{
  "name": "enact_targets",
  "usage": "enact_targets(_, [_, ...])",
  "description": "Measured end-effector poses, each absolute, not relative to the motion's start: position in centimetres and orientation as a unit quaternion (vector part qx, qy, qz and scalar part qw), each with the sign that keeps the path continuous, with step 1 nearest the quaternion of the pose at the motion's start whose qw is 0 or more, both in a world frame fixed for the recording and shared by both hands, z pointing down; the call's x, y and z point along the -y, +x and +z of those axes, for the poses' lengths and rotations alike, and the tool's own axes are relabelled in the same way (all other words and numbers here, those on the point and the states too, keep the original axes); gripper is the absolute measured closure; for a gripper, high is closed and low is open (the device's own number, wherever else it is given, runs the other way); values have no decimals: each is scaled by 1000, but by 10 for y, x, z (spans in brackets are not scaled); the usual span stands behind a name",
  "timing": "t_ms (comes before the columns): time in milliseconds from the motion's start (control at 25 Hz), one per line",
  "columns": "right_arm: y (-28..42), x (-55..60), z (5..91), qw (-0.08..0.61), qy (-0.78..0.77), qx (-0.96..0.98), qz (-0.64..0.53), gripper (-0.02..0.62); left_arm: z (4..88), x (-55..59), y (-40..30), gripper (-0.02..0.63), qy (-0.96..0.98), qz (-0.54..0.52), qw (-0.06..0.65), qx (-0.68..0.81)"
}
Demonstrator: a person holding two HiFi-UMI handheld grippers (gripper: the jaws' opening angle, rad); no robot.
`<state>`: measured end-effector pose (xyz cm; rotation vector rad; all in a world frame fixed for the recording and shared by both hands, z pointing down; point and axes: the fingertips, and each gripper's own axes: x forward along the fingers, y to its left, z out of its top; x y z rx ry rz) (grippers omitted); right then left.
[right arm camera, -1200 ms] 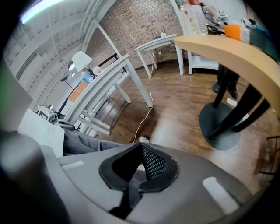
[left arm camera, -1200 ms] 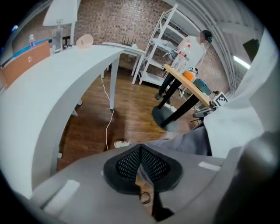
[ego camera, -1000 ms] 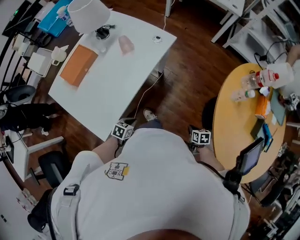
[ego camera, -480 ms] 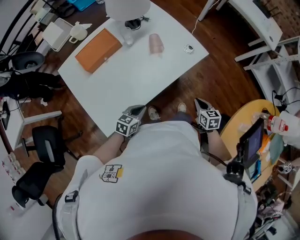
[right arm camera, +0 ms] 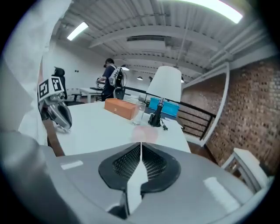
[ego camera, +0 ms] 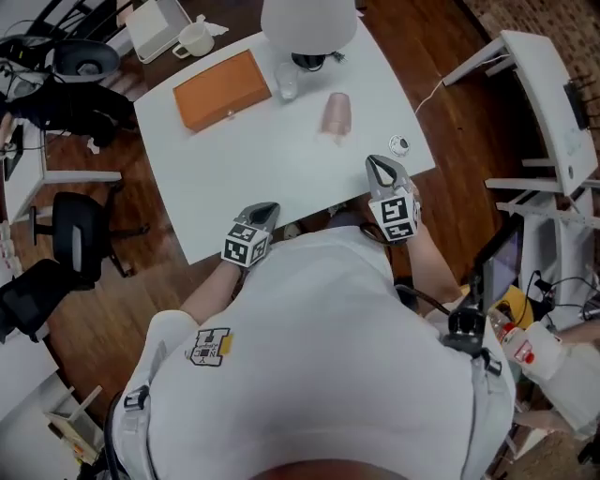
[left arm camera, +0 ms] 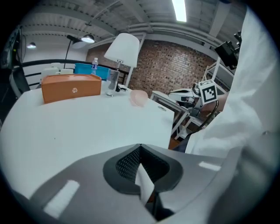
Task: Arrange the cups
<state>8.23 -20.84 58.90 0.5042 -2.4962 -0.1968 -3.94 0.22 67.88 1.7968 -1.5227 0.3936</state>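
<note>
A pink cup [ego camera: 336, 114] lies on its side on the white table [ego camera: 253, 178], to the right of a clear glass [ego camera: 287, 82] that stands upright by the lamp base. My left gripper [ego camera: 264, 212] hovers at the table's near edge, shut and empty. My right gripper [ego camera: 378, 168] is over the near right corner, also shut with nothing in it, a short way from the pink cup. The left gripper view shows the pink cup [left arm camera: 139, 97] and the glass [left arm camera: 112, 83] far across the table. In the right gripper view the glass [right arm camera: 139, 114] stands ahead and the pink cup [right arm camera: 146, 134] is just beyond the jaw tips.
An orange box [ego camera: 222, 87] lies at the table's far left and a white lamp [ego camera: 309, 21] stands behind the glass. A small round object [ego camera: 399, 145] sits near the right edge. A white mug [ego camera: 194, 39] is beyond the table, and a black chair [ego camera: 70, 248] stands to the left.
Both grippers came up from beside my body to the white table's near edge. The right one swung furthest, away from the round yellow table to the table's right corner.
</note>
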Motion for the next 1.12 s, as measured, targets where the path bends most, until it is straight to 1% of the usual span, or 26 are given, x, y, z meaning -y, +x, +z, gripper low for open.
enact_targets(80, [63, 229, 592, 296, 156, 934, -126, 522, 679, 13, -45, 606, 682, 152, 368, 614])
enact_targets(160, [44, 241, 599, 308, 95, 927, -190, 397, 677, 28, -52, 606, 667, 150, 365, 632])
enact_targets(240, [32, 249, 611, 326, 14, 906, -270, 303, 677, 40, -54, 606, 658, 149, 363, 643])
enact_targets(360, [23, 270, 637, 364, -108, 836, -395, 197, 680, 53, -56, 606, 645, 147, 364, 655])
enact_targets(440, [17, 284, 648, 379, -176, 782, -463, 148, 681, 60, -55, 606, 636, 142, 369, 663])
enact_targets(560, [2, 296, 657, 376, -264, 713, -530, 124, 679, 68, -52, 606, 626, 137, 370, 673])
enact_targets(680, [-16, 289, 665, 355, -336, 651, -580, 97, 677, 68, -49, 606, 612, 129, 375, 685])
enact_targets(800, [-23, 277, 676, 337, -394, 588, -621, 74, 677, 63, -49, 606, 595, 120, 382, 697])
enact_targets(880, [-23, 269, 686, 333, -427, 554, -632, 72, 677, 59, -49, 606, 585, 115, 385, 705])
enact_targets(920, [-21, 267, 689, 336, -441, 542, -632, 92, 678, 57, -48, 606, 581, 113, 388, 707])
enact_targets(960, [-19, 266, 692, 344, -452, 533, -627, 94, 678, 55, -48, 606, 578, 112, 390, 708])
enact_targets(1040, [-14, 268, 694, 364, -469, 526, -609, 165, 678, 52, -48, 606, 573, 110, 394, 710])
enact_targets(1080, [-12, 269, 695, 372, -473, 528, -600, 215, 678, 51, -48, 606, 572, 109, 395, 711])
enact_targets(1120, [-11, 270, 695, 377, -472, 534, -591, 215, 678, 51, -48, 606, 571, 108, 396, 711])
